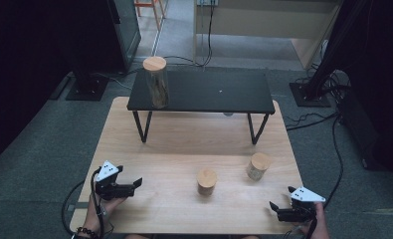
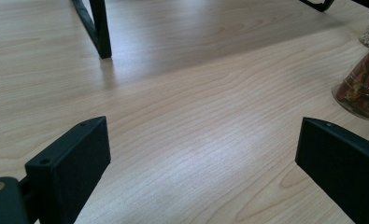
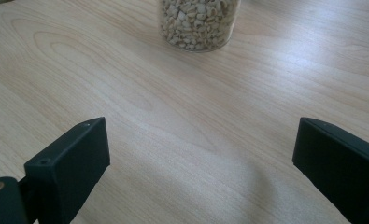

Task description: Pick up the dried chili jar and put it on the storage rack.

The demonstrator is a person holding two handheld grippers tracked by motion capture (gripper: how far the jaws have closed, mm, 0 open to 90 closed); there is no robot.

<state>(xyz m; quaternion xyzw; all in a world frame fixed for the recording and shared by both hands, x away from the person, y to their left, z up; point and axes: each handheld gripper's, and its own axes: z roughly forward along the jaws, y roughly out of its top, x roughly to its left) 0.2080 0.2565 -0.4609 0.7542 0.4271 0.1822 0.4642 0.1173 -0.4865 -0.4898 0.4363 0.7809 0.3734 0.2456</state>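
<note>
Two short jars stand mid-bench, we note from high view: nut jar (image 1: 258, 166) nearest right gripper (image 1: 278, 210). Left gripper (image 2: 203, 154) view: fingers apart, empty. Right gripper view: fingers apart; we should centre on the jar (image 3: 200, 22) low.

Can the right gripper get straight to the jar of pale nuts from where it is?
Probably yes: the right gripper is open, and bare table lies between it and the nut jar.
</note>
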